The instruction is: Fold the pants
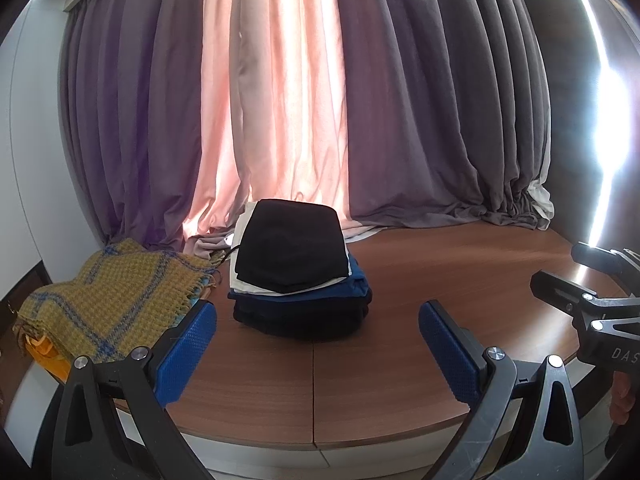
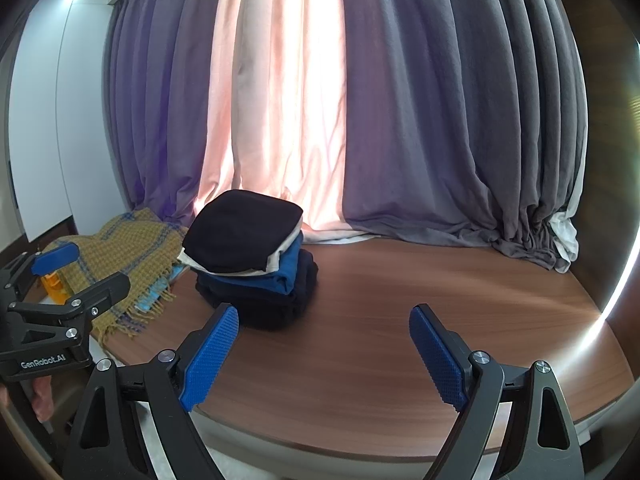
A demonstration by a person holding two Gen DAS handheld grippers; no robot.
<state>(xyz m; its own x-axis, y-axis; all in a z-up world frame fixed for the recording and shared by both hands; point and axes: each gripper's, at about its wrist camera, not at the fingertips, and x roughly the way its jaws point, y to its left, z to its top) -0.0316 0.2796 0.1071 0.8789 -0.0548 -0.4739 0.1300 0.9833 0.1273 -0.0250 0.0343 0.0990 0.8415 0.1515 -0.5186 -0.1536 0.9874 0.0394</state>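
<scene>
Pants stacked; left gripper reads "GenRobot.AI".

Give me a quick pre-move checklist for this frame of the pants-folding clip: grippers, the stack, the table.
1. Left gripper open, nothing between its fingers: ok.
2. Right gripper open and empty: ok.
3. Stack of folded clothes sits on the wooden table, black piece on top, layers slightly offset but not toppling: ok.
4. Bare table in front of both grippers for laying out a garment: ok.
5. Unfolded pants within view to work on next: not ok, none visible.
6. Yellow checked blanket lies beside the stack on its left; whether they touch: cannot tell.
</scene>
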